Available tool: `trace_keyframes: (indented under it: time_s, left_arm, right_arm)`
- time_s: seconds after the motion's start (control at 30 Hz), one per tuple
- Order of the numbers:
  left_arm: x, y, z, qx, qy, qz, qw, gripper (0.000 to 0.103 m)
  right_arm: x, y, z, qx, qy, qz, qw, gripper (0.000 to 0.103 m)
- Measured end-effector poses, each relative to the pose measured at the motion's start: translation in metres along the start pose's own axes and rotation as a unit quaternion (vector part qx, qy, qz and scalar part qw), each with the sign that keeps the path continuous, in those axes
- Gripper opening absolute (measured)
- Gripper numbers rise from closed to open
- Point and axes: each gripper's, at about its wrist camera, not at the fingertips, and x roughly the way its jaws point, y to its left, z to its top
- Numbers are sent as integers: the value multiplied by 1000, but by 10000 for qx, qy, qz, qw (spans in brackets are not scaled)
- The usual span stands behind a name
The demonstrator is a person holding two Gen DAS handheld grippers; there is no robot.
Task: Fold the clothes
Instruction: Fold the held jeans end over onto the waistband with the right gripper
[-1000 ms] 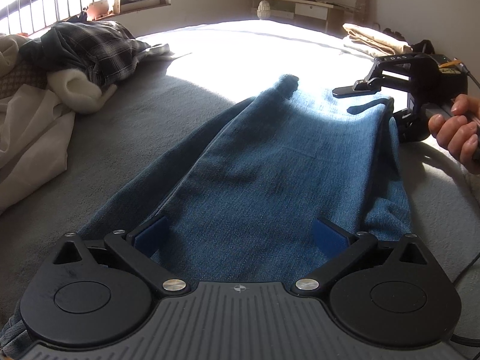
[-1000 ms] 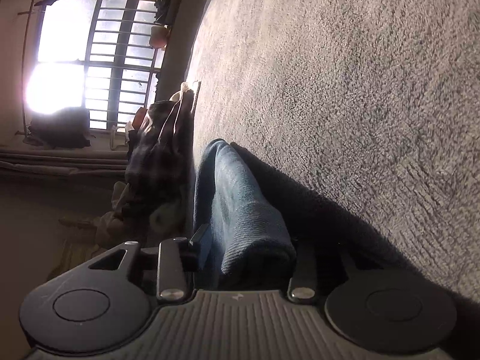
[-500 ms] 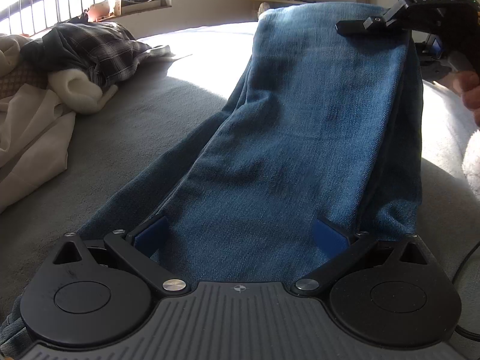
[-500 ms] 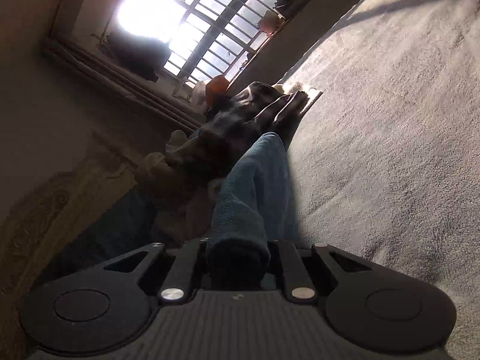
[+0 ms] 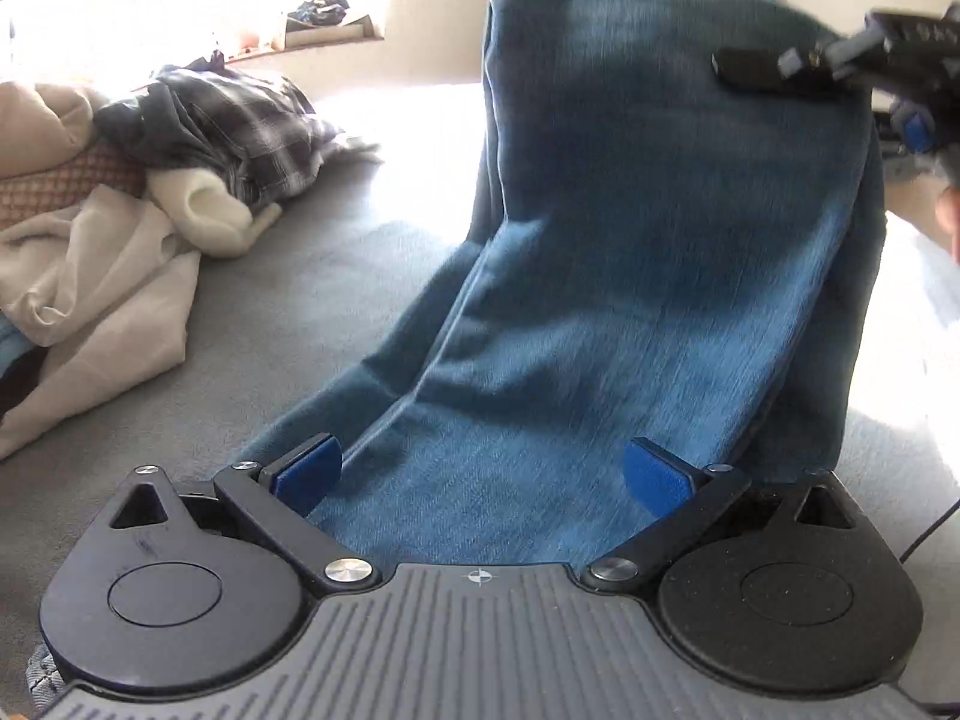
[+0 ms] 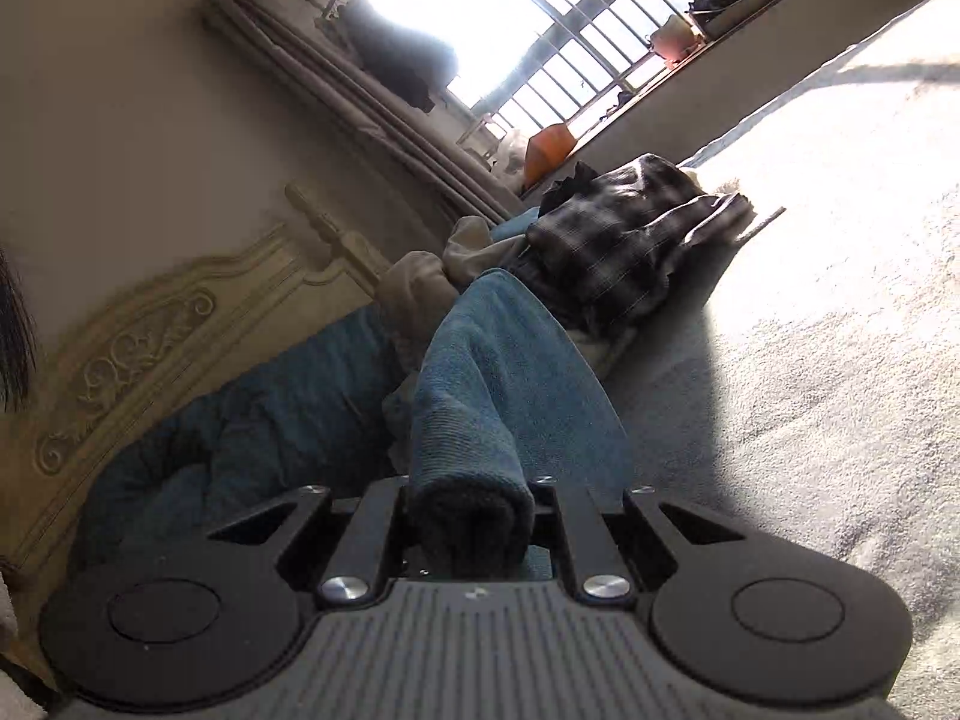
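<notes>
Blue jeans (image 5: 600, 300) lie lengthwise on a grey bed cover (image 5: 300, 300). Their far end is lifted high, and the near end rests flat. My left gripper (image 5: 480, 471) is open, with its blue pads (image 5: 306, 468) spread above the near end of the jeans and nothing between them. My right gripper (image 5: 780, 69) shows at the top right of the left wrist view, shut on the raised far end. In the right wrist view my right gripper (image 6: 471, 516) clamps a thick fold of the jeans (image 6: 480, 396).
A pile of clothes lies at the left: a dark plaid shirt (image 5: 240, 120), a cream garment (image 5: 90, 276) and a white one (image 5: 210, 216). A barred window (image 6: 600, 42) and a carved headboard (image 6: 138, 354) are behind. Sunlit bed cover (image 6: 840, 330) spreads to the right.
My right gripper has lifted the far end of the jeans from the bed to high above it and brought it toward my left gripper. The left gripper has stayed open in place.
</notes>
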Motion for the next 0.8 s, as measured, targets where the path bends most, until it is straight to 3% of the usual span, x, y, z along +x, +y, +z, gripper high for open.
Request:
trace_keyframes:
  time_s: [0.13, 0.27, 0.37, 0.6, 0.8]
  left_arm:
    - [14, -29, -2, 624, 242, -22, 9978, 101]
    - [25, -51, -12, 1142, 311, 198, 9928, 100]
    - [20, -42, -6, 1048, 342, 243, 9936, 100]
    - [3, -22, 17, 883, -159, 713, 9934, 99]
    - [47, -11, 18, 1169, 325, 1394, 9828, 97]
  right_arm:
    - [2, -4, -1, 139, -36, 57, 9999, 13]
    - [8, -1, -8, -41, 154, -1, 9999, 13]
    - [7, -2, -9, 32, 78, 57, 9999, 13]
    - [3, -5, -7, 81, 18, 79, 9999, 13]
    - [2, 1, -8, 22, 47, 194, 9998, 13]
